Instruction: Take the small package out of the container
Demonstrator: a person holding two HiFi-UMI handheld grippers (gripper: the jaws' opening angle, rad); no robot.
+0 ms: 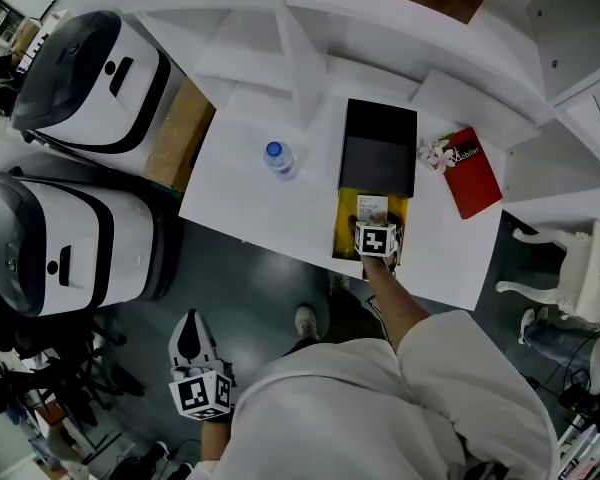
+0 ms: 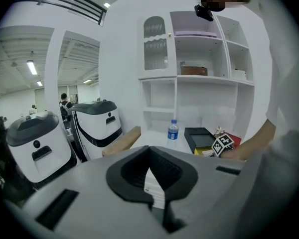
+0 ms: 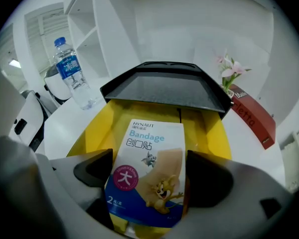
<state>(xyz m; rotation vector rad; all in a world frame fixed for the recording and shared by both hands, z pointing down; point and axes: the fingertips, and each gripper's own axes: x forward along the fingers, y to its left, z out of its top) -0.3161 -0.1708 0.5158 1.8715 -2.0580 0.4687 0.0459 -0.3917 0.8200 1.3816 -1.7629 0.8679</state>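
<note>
A yellow container (image 1: 342,230) with its black lid (image 1: 378,148) swung back stands on the white table (image 1: 240,188). In it lies the small bandage package (image 1: 370,208), white and blue with a cartoon mouse. My right gripper (image 1: 377,240) reaches into the container from the near side. In the right gripper view the package (image 3: 139,148) fills the span between the jaws of the right gripper (image 3: 149,166), which press on its two side edges above the yellow wall (image 3: 92,128). My left gripper (image 1: 191,326) hangs low beside the person's body, away from the table, and is shut (image 2: 152,176).
A water bottle (image 1: 279,158) stands left of the container, and a red book (image 1: 473,171) with a small flower (image 1: 438,153) lies to its right. Two white machines (image 1: 90,68) (image 1: 70,243) stand left of the table. White shelves rise behind it, with a white chair (image 1: 580,268) at the right.
</note>
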